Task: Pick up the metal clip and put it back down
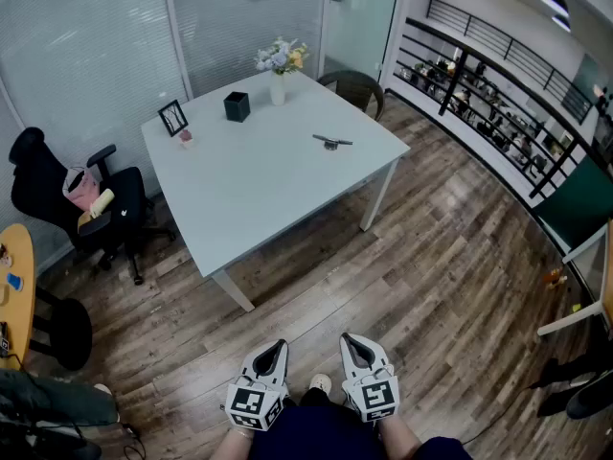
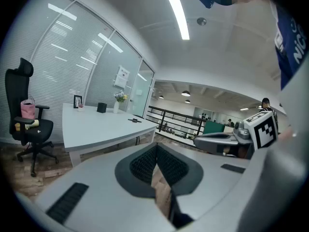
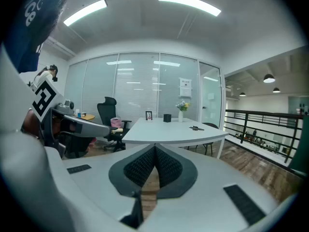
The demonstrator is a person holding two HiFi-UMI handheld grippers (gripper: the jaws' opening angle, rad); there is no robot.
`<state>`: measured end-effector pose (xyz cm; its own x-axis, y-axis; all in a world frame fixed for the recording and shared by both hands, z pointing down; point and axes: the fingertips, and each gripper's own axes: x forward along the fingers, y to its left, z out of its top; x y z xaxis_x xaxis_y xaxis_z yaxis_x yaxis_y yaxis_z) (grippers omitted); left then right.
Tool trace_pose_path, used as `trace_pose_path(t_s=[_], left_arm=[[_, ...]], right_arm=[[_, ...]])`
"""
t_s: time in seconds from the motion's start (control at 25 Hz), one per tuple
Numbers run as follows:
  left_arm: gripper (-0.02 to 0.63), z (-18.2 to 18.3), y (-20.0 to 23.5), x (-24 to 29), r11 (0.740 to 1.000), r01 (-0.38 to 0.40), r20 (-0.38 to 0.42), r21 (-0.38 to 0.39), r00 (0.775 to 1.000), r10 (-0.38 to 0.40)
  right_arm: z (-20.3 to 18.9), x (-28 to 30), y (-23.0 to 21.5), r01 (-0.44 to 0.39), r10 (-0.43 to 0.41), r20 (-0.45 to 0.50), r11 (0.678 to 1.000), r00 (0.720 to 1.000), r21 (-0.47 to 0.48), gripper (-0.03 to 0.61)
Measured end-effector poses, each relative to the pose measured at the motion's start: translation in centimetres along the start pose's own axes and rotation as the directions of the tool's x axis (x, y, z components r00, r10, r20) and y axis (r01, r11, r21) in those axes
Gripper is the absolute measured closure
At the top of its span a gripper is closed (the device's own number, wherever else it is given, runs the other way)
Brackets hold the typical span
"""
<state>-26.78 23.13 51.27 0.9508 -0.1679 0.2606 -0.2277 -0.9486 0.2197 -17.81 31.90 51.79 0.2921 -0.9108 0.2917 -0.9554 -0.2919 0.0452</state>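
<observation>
**A:** Where is the metal clip (image 1: 332, 142) lying?

**B:** It is lying well ahead of both tongs, on the far right part of the desk (image 1: 259, 190). It is sitting roughly between the lines the two tongs are pointing along, and nothing is touching it.

**A:** How is it going to handle?

**B:** I am judging it light, stiff and thin. It is probably slippery on that smooth top, so it may go skating off if nudged sideways. It is showing too small to make out its shape, but a darker lump is sitting near its middle. I am guessing that is the place to be pinching, across the narrow width and coming from above.

**A:** And the tongs?

**B:** The left tongs (image 1: 272, 351) and the right tongs (image 1: 357, 345) are both hanging low by the person's legs, over the wooden floor. Each is holding its jaws pressed fully together and gripping nothing. They are needing to be opened before reaching.
</observation>
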Motion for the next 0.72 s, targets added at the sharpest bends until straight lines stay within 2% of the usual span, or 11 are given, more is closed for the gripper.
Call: trace_pose_path(t_s=[0.2, 0.48, 0.52, 0.6, 0.64, 0.72], left_arm=[[0.611, 0.1, 0.9, -0.2, 1.000, -0.011, 0.002, 0.019, 1.000, 0.011], [0.593, -0.3, 1.5, -0.3, 1.000, -0.014, -0.007, -0.013, 1.000, 0.014], [0.559, -0.2, 1.3, -0.3, 1.000, 0.004, -0.002, -0.021, 1.000, -0.004], [0.413, 0.0, 0.5, 0.0, 0.997, 0.065, 0.006, -0.030, 0.998, -0.064], [0.342, 0.2, 0.0, 0.1, 0.995, 0.091, 0.011, -0.029, 0.996, -0.091], [0.286, 0.4, -0.6, 0.2, 0.993, 0.114, 0.025, -0.029, 0.993, -0.113]], right_arm=[[0.2, -0.1, 0.1, 0.018, -0.018, -0.002, 0.999, 1.000, 0.029, 0.569], [0.1, -0.2, -0.6, 0.034, -0.037, 0.026, 0.995, 0.999, 0.094, 0.553], [0.4, -0.1, -0.5, 0.026, -0.029, 0.036, 0.995, 0.999, 0.091, 0.524], [0.5, 0.2, -0.5, 0.006, -0.010, 0.044, 0.996, 0.999, 0.093, 0.327], [0.5, 0.3, -0.4, -0.001, -0.003, 0.043, 0.995, 0.999, 0.095, 0.309], [0.4, 0.2, -0.4, -0.015, 0.011, 0.042, 0.996, 0.999, 0.093, 0.283]])
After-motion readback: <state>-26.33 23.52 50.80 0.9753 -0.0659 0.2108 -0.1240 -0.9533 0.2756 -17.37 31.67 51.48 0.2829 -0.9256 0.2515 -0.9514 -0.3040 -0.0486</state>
